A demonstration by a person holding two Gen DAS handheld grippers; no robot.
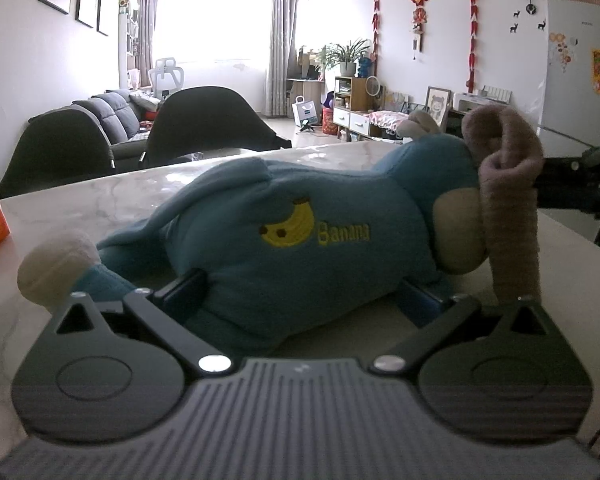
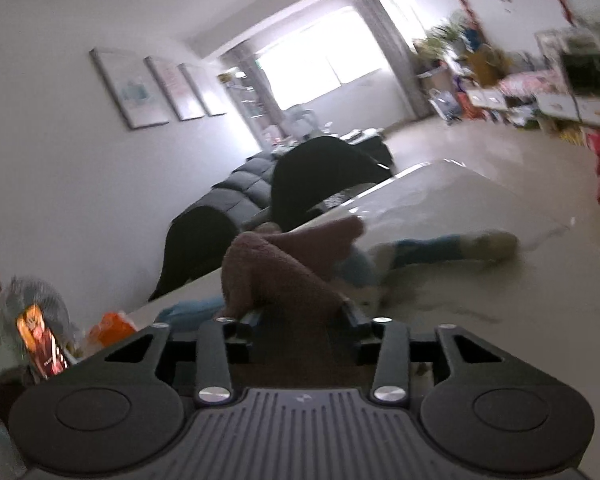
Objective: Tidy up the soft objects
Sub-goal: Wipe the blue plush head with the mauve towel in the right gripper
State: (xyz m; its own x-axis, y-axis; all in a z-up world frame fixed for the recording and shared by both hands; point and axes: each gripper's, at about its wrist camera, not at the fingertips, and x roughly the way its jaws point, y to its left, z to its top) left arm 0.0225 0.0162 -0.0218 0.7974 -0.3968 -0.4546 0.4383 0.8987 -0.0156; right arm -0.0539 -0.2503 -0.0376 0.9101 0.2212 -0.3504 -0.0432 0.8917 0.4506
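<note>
marble tabletop (image 1: 100,196), living room behind. left gripper (image 1: 304,300) — fingers spread wide either side of the blue plush monkey (image 1: 300,240), which lies crosswise, head toward the right. right gripper (image 2: 300,316) — fingers loosely astride its upright brown tail (image 2: 276,276), whether pressing, cannot tell.

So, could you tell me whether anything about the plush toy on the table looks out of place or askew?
The blue plush monkey lies on its side on the marble table, not sitting up. Its brown tail sticks up in a loop beside its body, the end between the right gripper's jaws. The left gripper straddles its body.
</note>
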